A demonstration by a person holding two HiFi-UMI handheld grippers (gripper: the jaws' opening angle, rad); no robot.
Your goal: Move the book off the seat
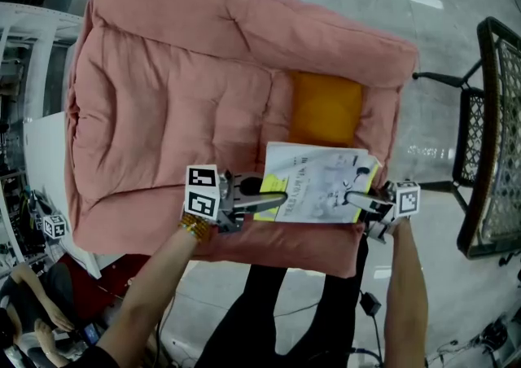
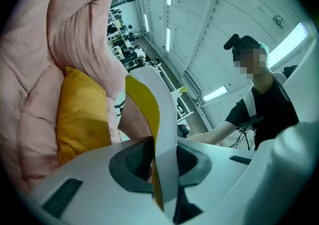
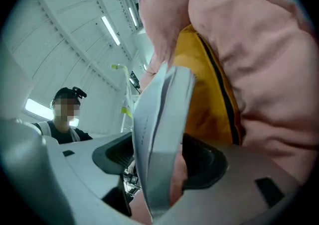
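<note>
Lying flat at the front edge of the pink seat (image 1: 163, 98), the book (image 1: 317, 179) sits just in front of a yellow cushion (image 1: 326, 106). The seat's padded side wall rises close beside the book's right edge, and a black mesh chair (image 1: 488, 138) stands on the floor further right. The left forearm (image 1: 155, 277) and right forearm (image 1: 405, 285) reach in from the front, with the jaws pointing inward toward each other. The left gripper (image 1: 273, 199) has its jaws clamped on the book's left edge. The right gripper (image 1: 354, 198) has its jaws spread wide, with the right edge between them.
</note>
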